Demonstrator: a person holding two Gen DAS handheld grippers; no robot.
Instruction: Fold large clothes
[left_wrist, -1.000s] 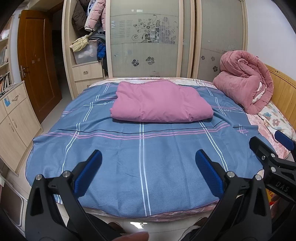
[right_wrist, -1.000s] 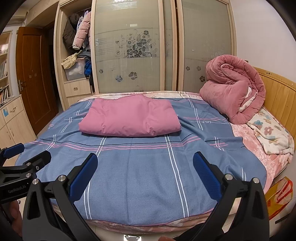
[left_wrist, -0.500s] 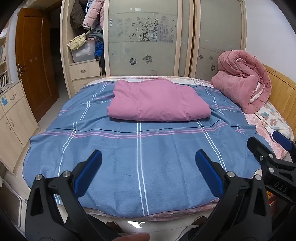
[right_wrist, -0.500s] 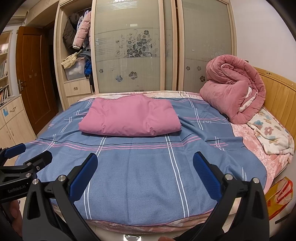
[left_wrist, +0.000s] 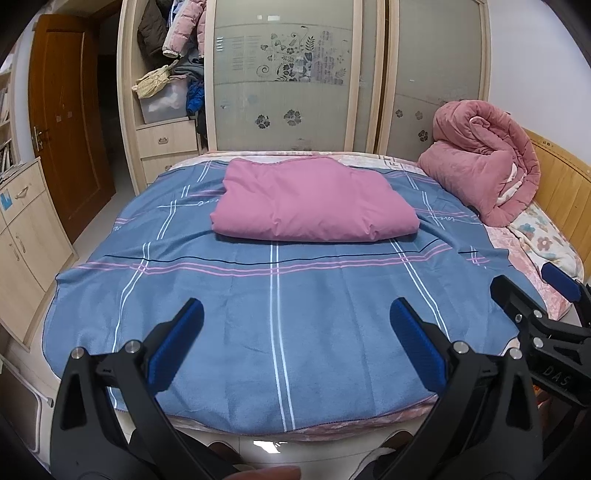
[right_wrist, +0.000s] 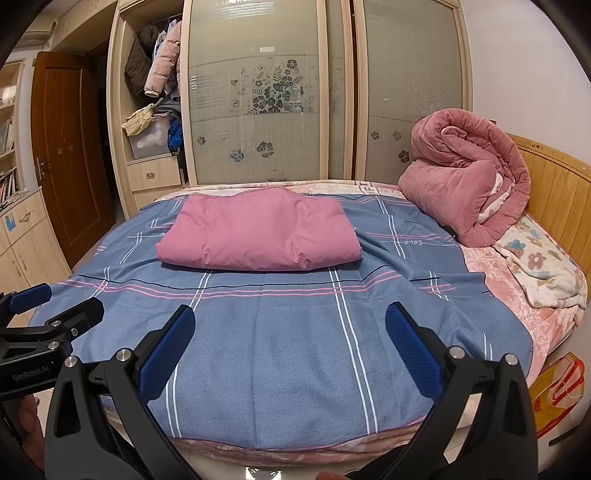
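Note:
A folded pink garment (left_wrist: 314, 201) (right_wrist: 258, 232) lies on the far half of a blue striped sheet (left_wrist: 273, 295) (right_wrist: 280, 325) spread over the bed. My left gripper (left_wrist: 295, 317) hovers open above the sheet's near edge, nothing between its blue pads. My right gripper (right_wrist: 290, 325) is also open and empty, held over the near edge a little to the right. Each gripper shows at the edge of the other's view: the right one (left_wrist: 535, 295) and the left one (right_wrist: 48, 306). Both stand well short of the garment.
A rolled pink quilt (left_wrist: 484, 162) (right_wrist: 465, 177) and a floral blanket (right_wrist: 543, 269) lie by the wooden headboard (right_wrist: 554, 184) on the right. A wardrobe (left_wrist: 295, 81) stands behind the bed, a cabinet (left_wrist: 22, 229) and door (left_wrist: 66, 118) at left. A yellow bag (right_wrist: 557, 391) sits on the floor.
Both grippers have risen and tilted slightly, so the bed sits lower in view. The left view shifted a little rightward. The garment and sheet have not moved.

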